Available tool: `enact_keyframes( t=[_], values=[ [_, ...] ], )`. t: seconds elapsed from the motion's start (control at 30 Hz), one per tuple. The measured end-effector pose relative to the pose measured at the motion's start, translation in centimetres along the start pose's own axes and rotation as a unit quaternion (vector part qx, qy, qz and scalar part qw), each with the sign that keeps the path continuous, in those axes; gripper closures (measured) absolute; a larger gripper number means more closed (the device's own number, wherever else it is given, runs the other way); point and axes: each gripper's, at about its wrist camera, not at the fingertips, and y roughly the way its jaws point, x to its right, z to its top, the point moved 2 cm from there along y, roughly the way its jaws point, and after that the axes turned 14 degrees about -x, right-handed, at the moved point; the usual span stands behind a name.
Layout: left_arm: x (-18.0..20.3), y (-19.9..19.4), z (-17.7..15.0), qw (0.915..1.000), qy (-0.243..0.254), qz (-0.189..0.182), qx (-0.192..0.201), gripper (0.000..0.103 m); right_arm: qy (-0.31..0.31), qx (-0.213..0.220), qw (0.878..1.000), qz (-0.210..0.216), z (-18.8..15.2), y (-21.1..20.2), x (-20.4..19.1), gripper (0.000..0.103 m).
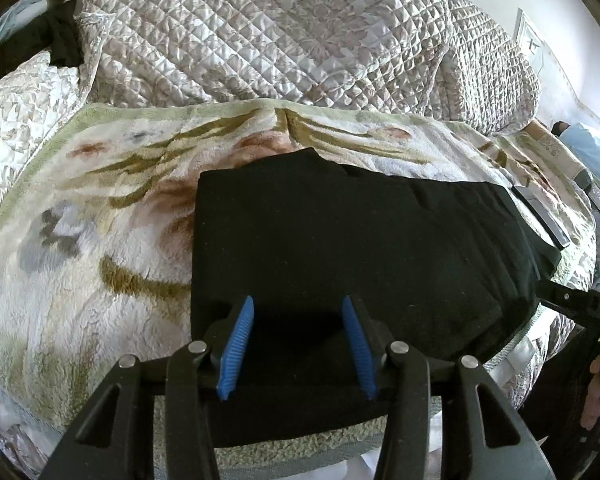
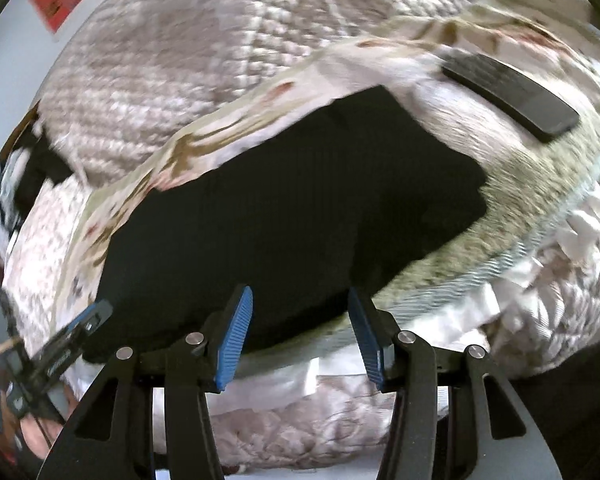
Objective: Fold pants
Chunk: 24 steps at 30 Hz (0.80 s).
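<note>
Pants (image 1: 360, 248), black, lie folded into a flat block on floral fleece blanket (image 1: 80, 216), atop quilted bedspread (image 1: 260, 32). Left gripper (image 1: 298, 344): blue pads apart, hovering over near edge of pants w/ nothing pinched. Right gripper (image 2: 300, 332): pads apart too, over near-right edge of pants, nothing gripped; view is motion-blurred. Dark flat device (image 2: 508, 92) sits on blanket just beyond pants' right end.

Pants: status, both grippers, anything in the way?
Left gripper open, right gripper open. Black pants folded on floral blanket. Dark flat device beside them.
</note>
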Motion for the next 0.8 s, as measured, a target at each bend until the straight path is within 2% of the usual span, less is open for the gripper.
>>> enact_keyframes(
  t=[0.2,0.47,0.63,0.7,0.8],
  values=[
    [-0.1,-0.2,0.0,1.0,-0.005,0.0,0.0,0.053,0.061,0.006,0.998,-0.007,0.7,-0.2,2.2,0.052],
    [-0.2,-0.1,0.2,1.0,-0.006,0.0,0.0,0.053,0.088,0.027,0.996,-0.01,2.6,0.2,2.9,0.052],
    [-0.3,0.0,0.3,1.0,-0.007,0.001,-0.001,0.053,0.062,0.082,0.994,0.02,3.2,-1.5,1.3,0.05],
    [-0.3,0.0,0.3,1.0,-0.007,0.0,-0.001,0.053,0.056,0.075,0.995,0.017,3.8,-1.0,1.1,0.05],
    [-0.3,0.1,0.3,1.0,-0.007,0.0,-0.001,0.053,0.082,0.052,0.995,0.016,5.2,0.8,2.2,0.051]
  ],
)
